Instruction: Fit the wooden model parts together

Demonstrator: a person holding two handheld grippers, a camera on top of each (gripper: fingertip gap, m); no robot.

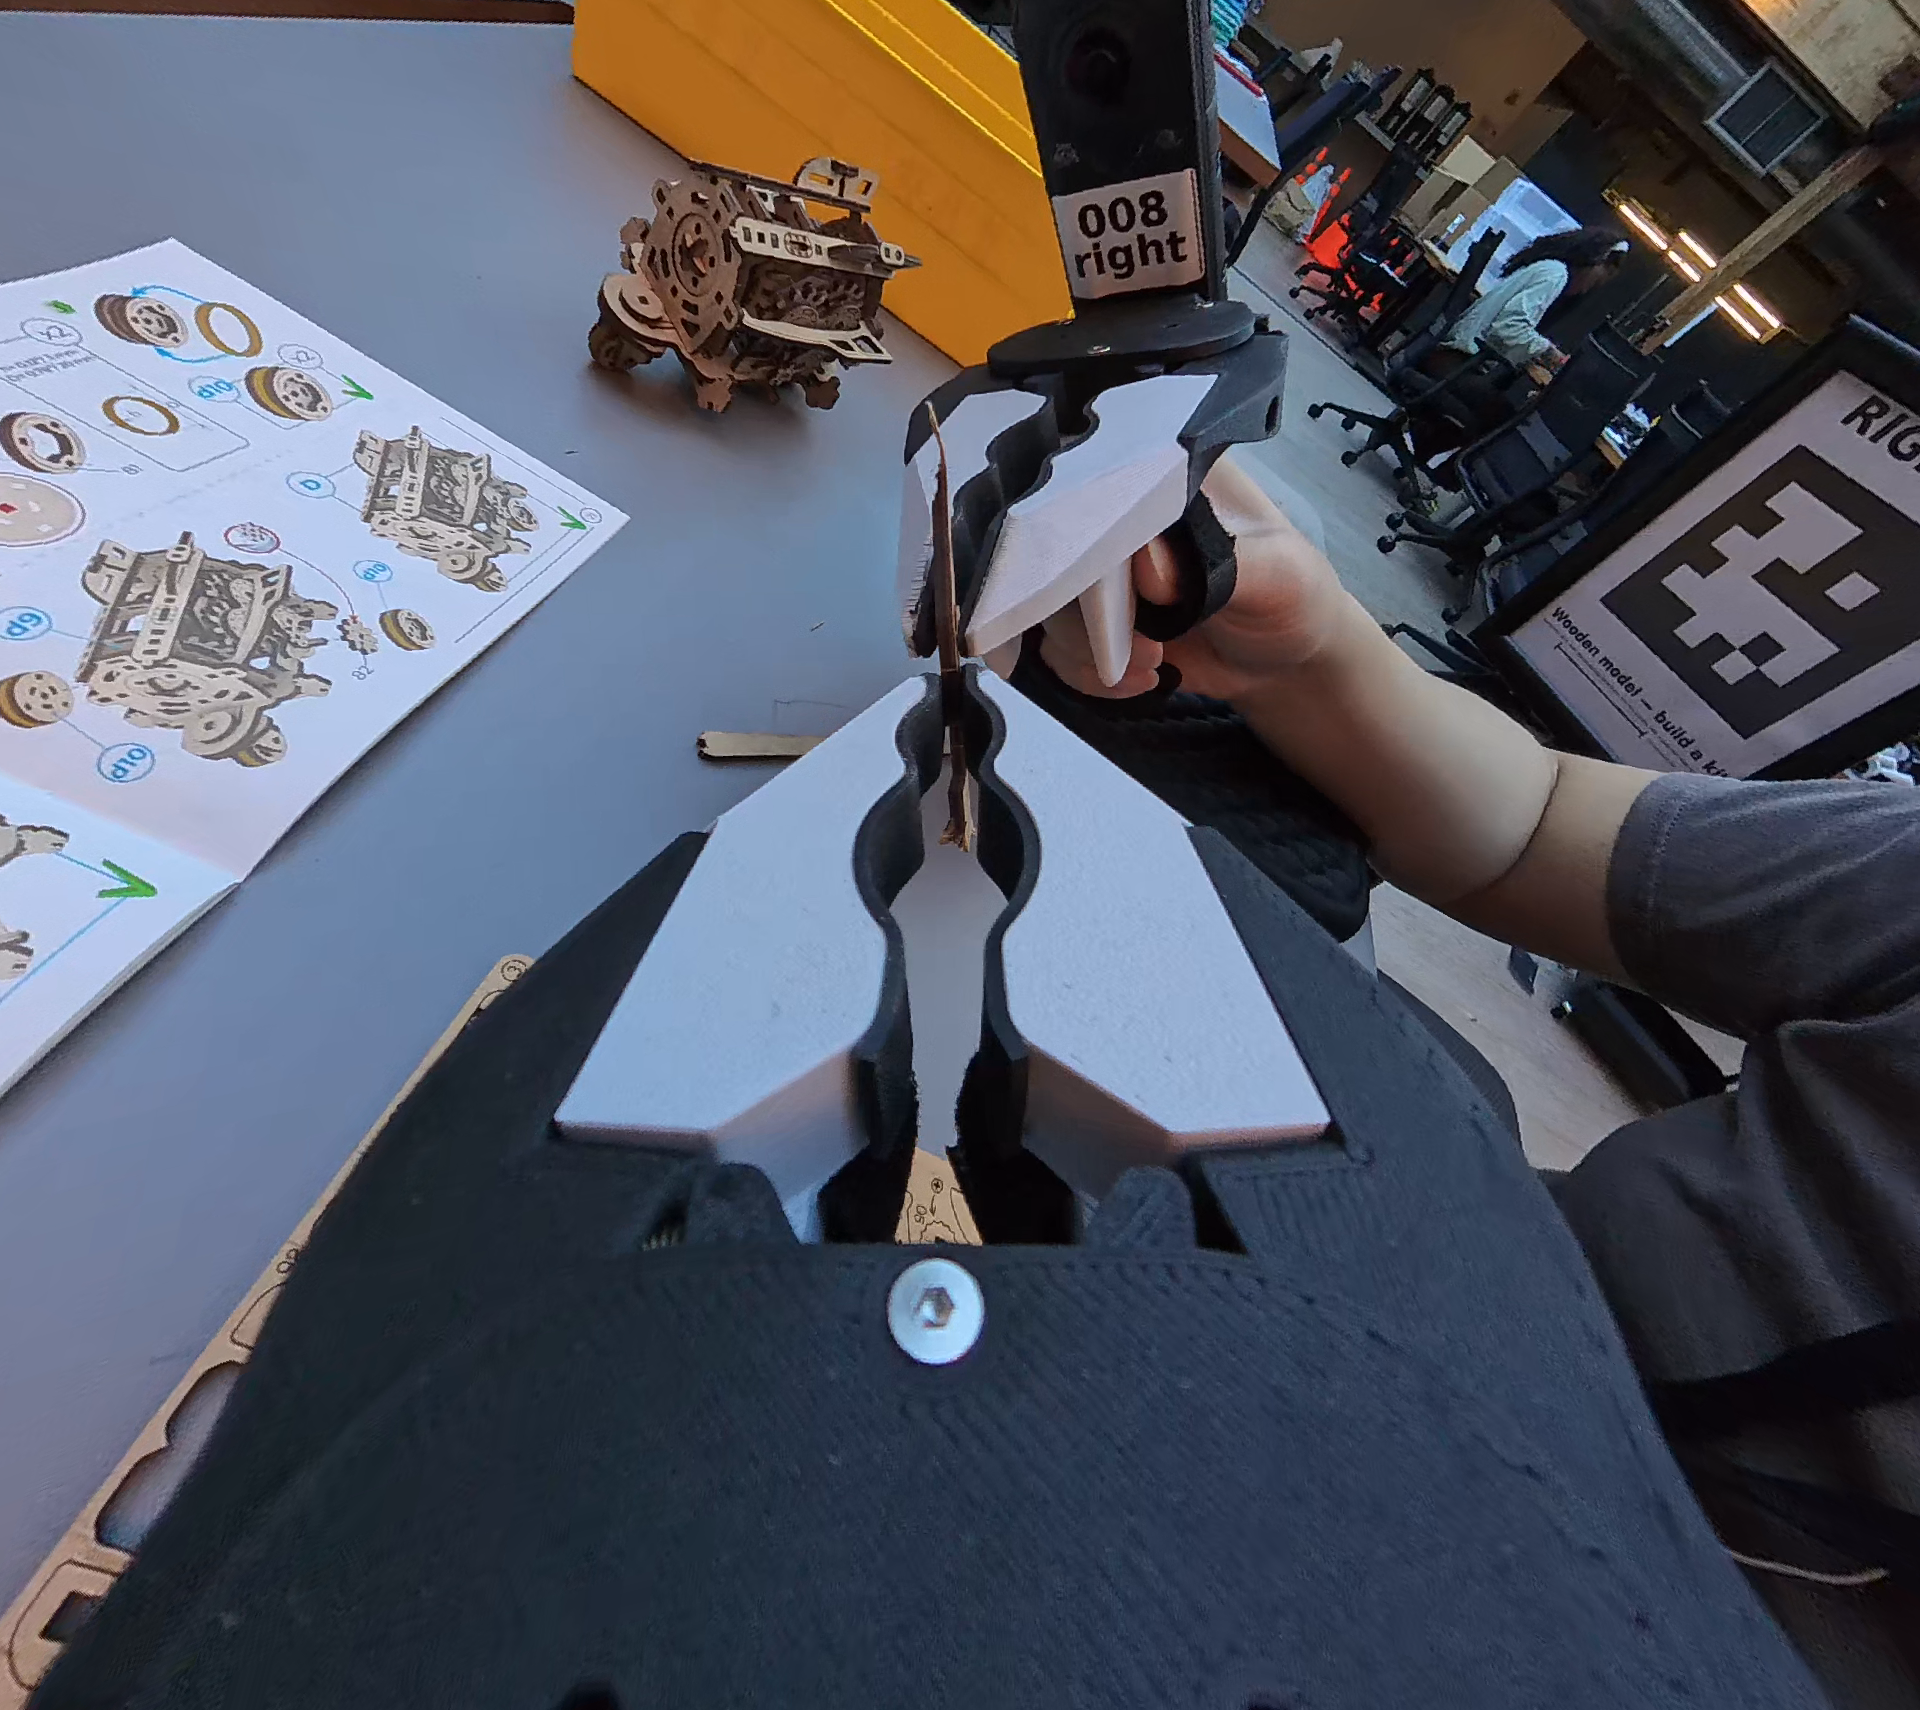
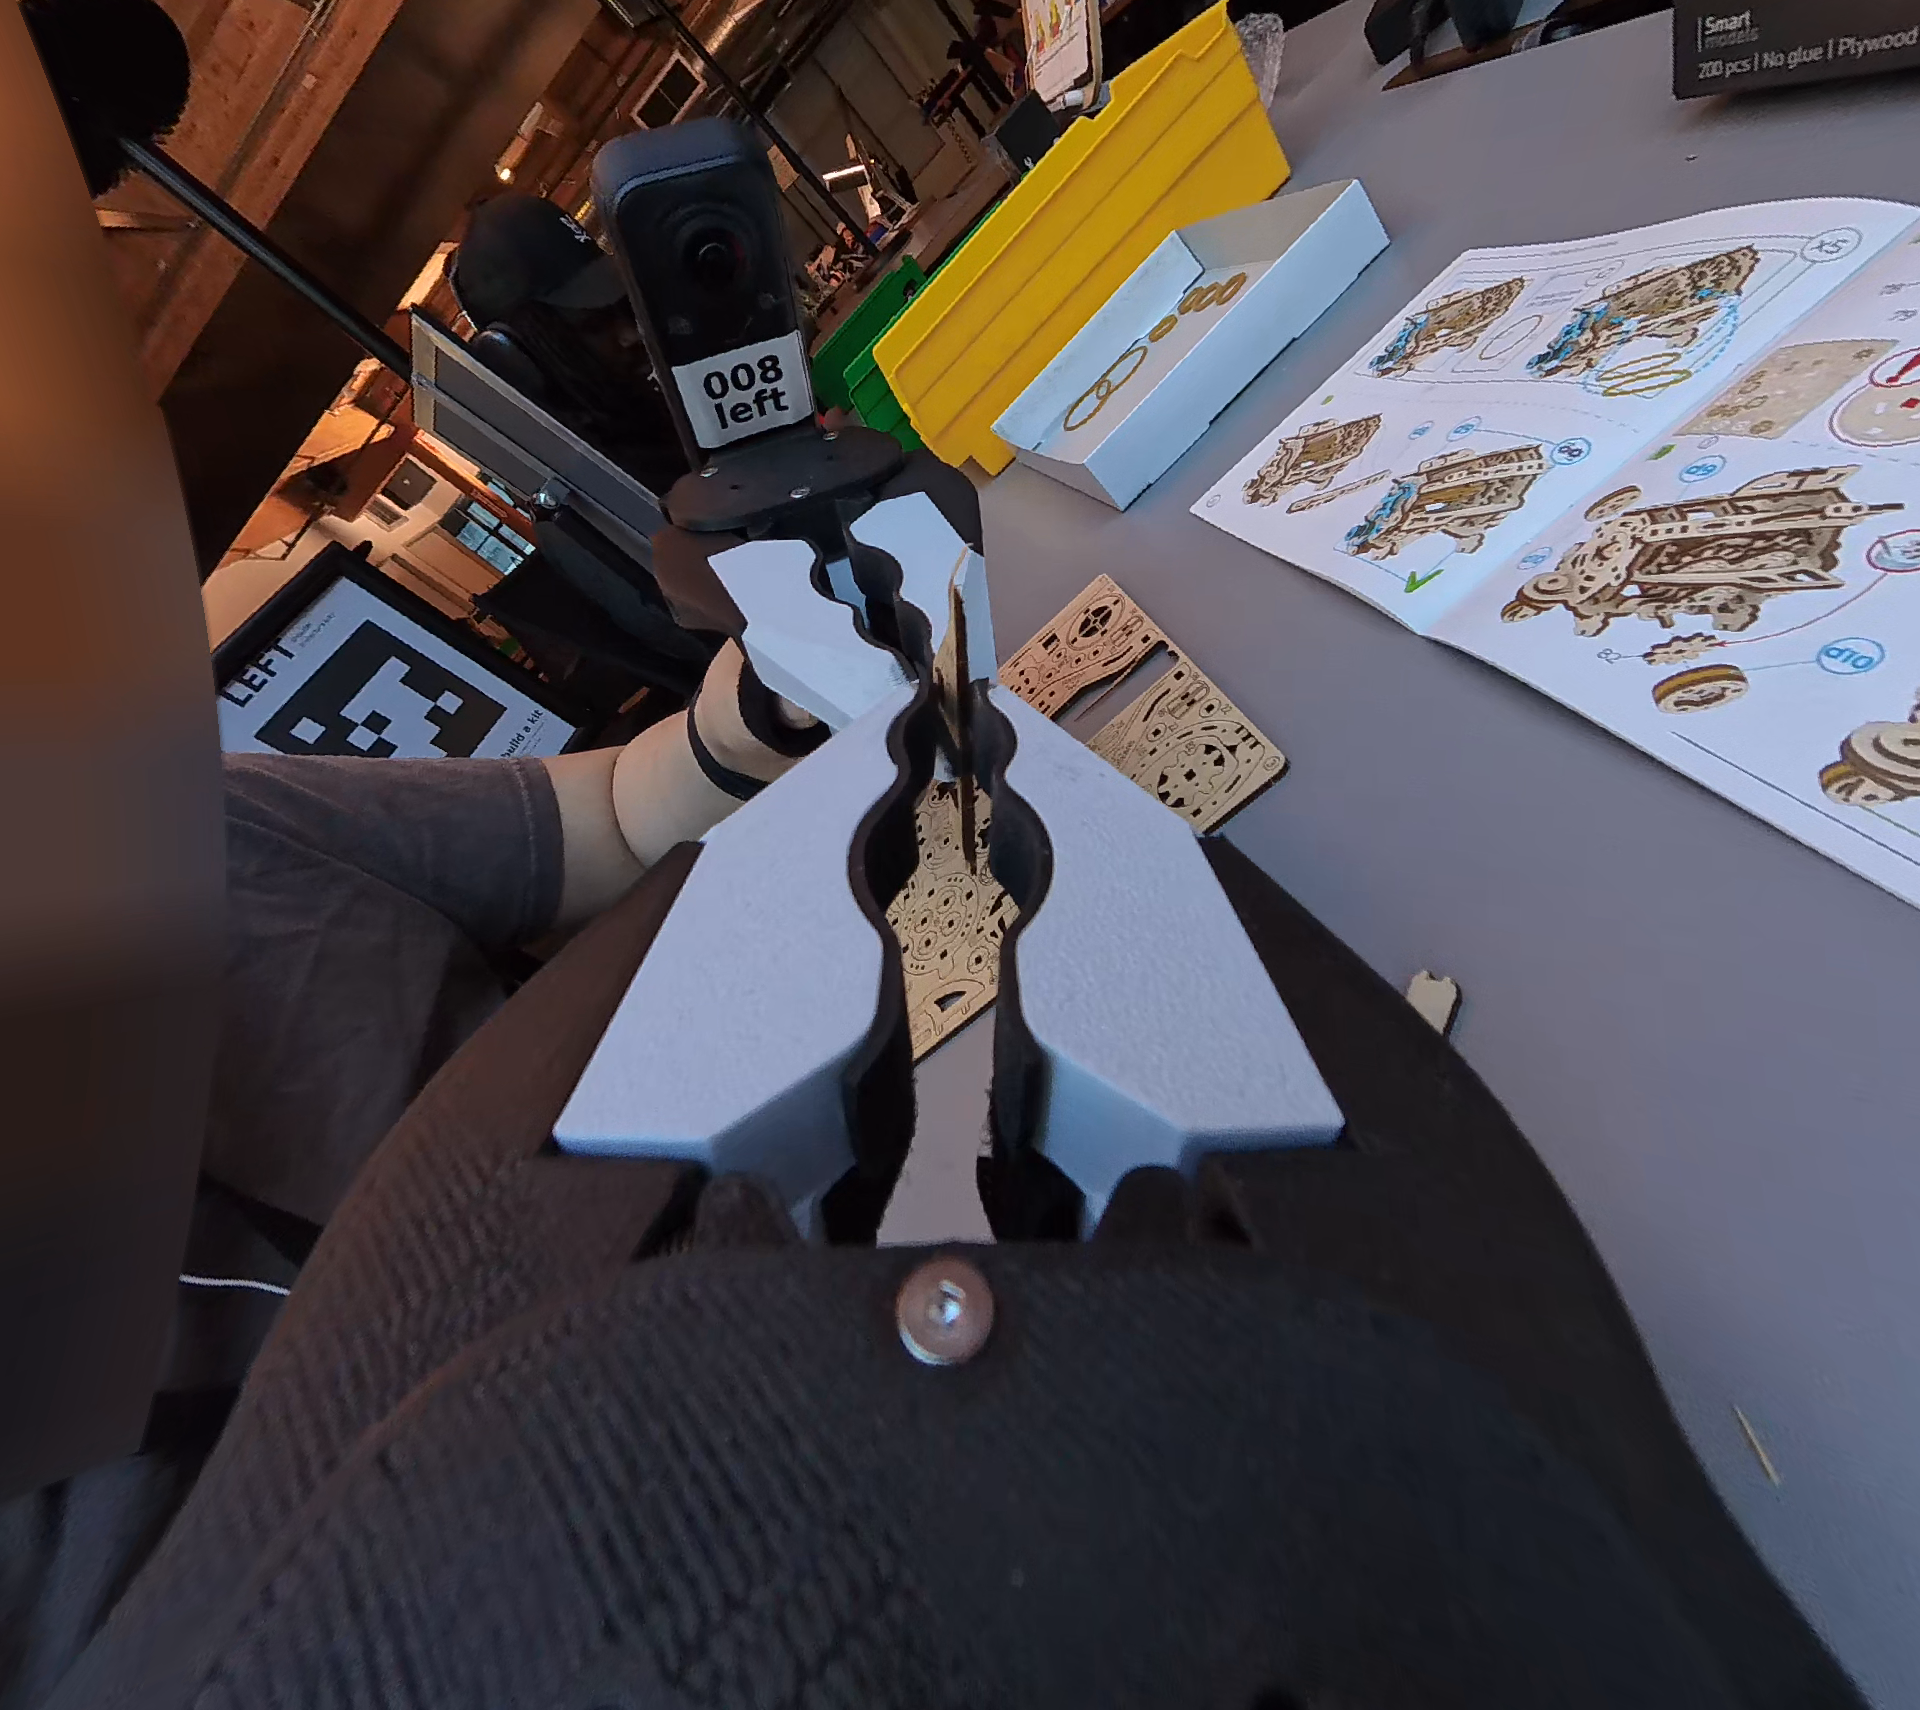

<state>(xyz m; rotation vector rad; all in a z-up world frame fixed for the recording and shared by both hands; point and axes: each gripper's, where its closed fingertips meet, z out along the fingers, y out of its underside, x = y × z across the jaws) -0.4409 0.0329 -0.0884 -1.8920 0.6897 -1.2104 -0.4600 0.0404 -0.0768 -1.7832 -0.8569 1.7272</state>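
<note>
At the table's near edge, the left gripper (image 1: 951, 684) pinches a thin wooden part (image 1: 948, 621) edge-on, nearly closed. The right gripper (image 2: 961, 704) meets it tip to tip, clamped on the same sliver. I'd keep both pieces square and press gently; thin plywood snaps easily.

The thin wooden piece (image 1: 948, 621) shows edge-on, so its shape cannot be told, and the left tool (image 1: 951, 684) covers its lower end. The plywood sheet (image 1: 260, 1297) lies mostly under that tool. The instruction booklet (image 2: 1621, 517) runs off the right edge.
</note>
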